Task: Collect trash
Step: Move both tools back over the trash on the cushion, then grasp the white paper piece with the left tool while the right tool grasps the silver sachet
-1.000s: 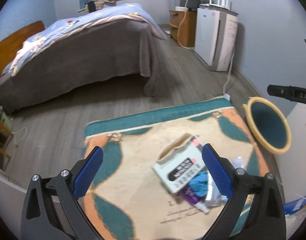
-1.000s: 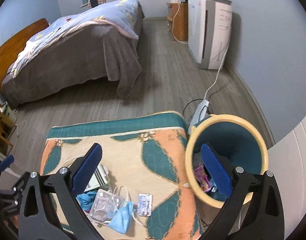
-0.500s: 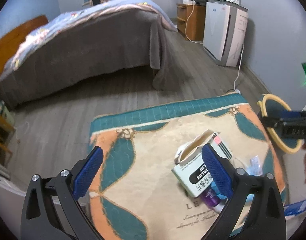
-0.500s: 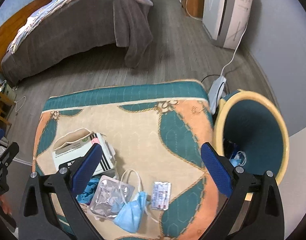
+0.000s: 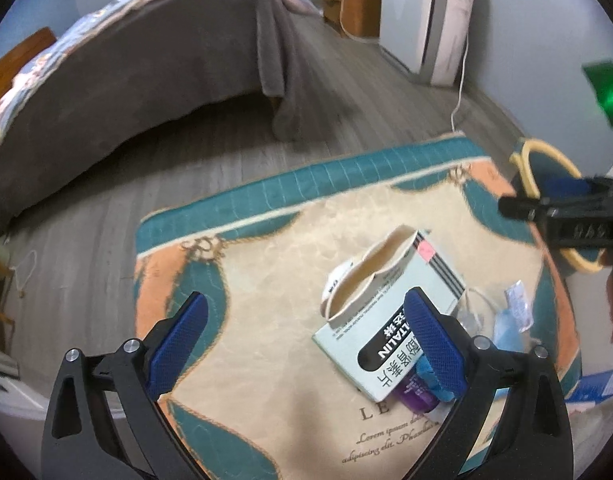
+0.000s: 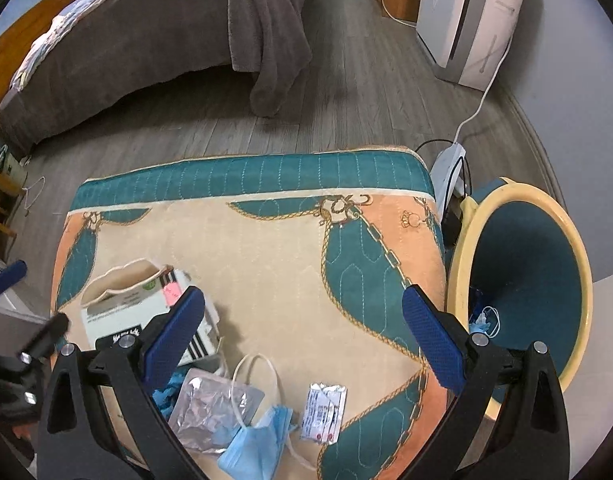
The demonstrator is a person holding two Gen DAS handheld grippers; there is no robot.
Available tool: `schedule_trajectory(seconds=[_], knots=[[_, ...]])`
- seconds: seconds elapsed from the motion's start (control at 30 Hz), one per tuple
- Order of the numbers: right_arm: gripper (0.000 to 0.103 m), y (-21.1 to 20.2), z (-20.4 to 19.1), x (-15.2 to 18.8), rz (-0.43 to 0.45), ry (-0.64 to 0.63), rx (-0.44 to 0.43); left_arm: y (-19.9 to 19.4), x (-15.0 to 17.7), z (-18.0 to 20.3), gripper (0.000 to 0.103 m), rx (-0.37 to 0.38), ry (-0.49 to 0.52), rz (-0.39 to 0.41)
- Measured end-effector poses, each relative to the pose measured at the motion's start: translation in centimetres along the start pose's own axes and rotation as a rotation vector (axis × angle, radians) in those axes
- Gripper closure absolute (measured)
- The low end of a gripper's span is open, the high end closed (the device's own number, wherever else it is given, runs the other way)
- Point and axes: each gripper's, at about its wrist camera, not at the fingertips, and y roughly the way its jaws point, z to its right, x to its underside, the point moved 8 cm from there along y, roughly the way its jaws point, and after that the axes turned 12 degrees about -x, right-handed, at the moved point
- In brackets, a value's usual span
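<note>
Surface: a quilted teal, orange and cream cover [image 6: 266, 256] is spread over a low padded surface, and the trash is gathered at its near left corner; the far and right parts are bare.
Bin: a teal bin with a yellow rim [image 6: 518, 280] is seen just beside the right edge of the cover, its mouth tipped toward the cameras, with a few scraps already inside.
Carton: an opened white carton [image 5: 390, 312] is lying flat, its long axis running from far left to near right; it is the largest piece and is judged the likely next pick.
Left tongs: the left tongs [image 5: 306, 344] are spread wide and empty, with the carton just ahead of the right-hand finger, so a small shift to the right is called for.
Right tongs: the right tongs [image 6: 302, 340] are also spread wide and empty, held above the bare middle, nearer the bin than the carton.
Small trash: a clear foil wrapper [image 6: 210, 404], a blue face mask [image 6: 254, 448] and a blister strip [image 6: 322, 412] are lying near, just right of the carton.
Obstruction: nothing is standing between carton and bin; a power strip [image 6: 446, 168] is lying on the floor beyond.
</note>
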Motion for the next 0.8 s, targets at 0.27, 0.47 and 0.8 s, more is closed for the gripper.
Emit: schedule_trajectory(seconds=[0.27,0.47,0.8], knots=[[0.006,1.8,0.1,-0.7,-0.039,-0.003,-0.031,2.3,-0.7,2.2,0.021,0.060,0.023,-0.064],[0.006,2.4,0.5,-1.1,-0.050,-0.019,-0.032,3.7,-0.5,3.9,0.034,0.086,0.088,-0.111],[0.006,2.8,2.3,1.0,-0.125,0.073,-0.026,4.3,-0.9,5.4,0.067,0.077,0.158,-0.111]])
